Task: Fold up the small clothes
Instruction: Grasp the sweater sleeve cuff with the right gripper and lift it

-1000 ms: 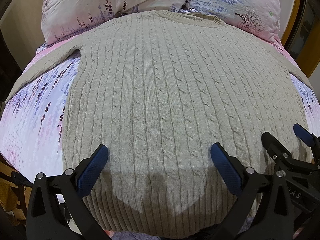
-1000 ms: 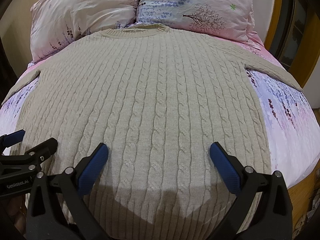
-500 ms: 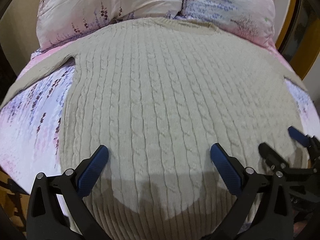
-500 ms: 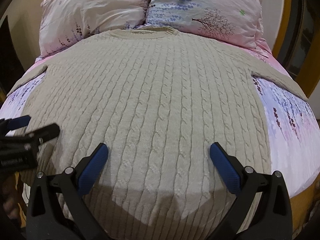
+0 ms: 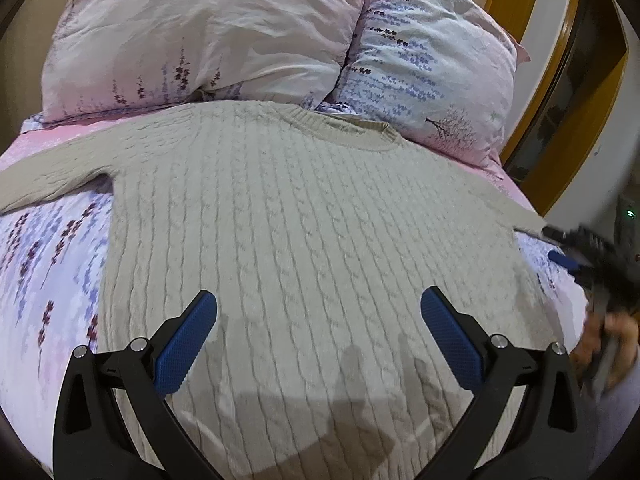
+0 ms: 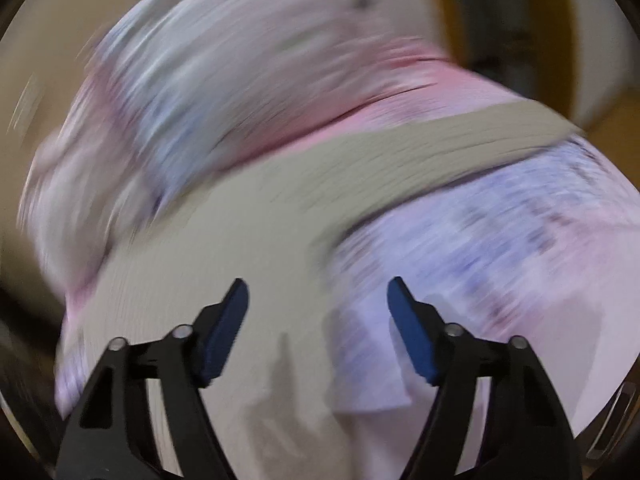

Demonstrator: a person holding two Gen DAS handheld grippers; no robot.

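Note:
A beige cable-knit sweater (image 5: 304, 232) lies flat on the bed, neck toward the pillows, sleeves spread to both sides. My left gripper (image 5: 318, 312) is open and empty, hovering over the sweater's lower body. My right gripper (image 6: 318, 300) is open and empty over the sweater's right edge, with the right sleeve (image 6: 460, 136) stretching away ahead of it. The right wrist view is heavily blurred by motion. The right gripper also shows blurred at the right edge of the left wrist view (image 5: 576, 256).
Two floral pillows (image 5: 224, 32) lie at the head of the bed. The floral bedsheet (image 5: 48, 280) shows on both sides of the sweater. A wooden frame (image 5: 560, 80) stands at the right behind the bed.
Both grippers have moved forward over the sweater. My right gripper has swung fast to the right, toward the right sleeve, and its jaws have narrowed somewhat.

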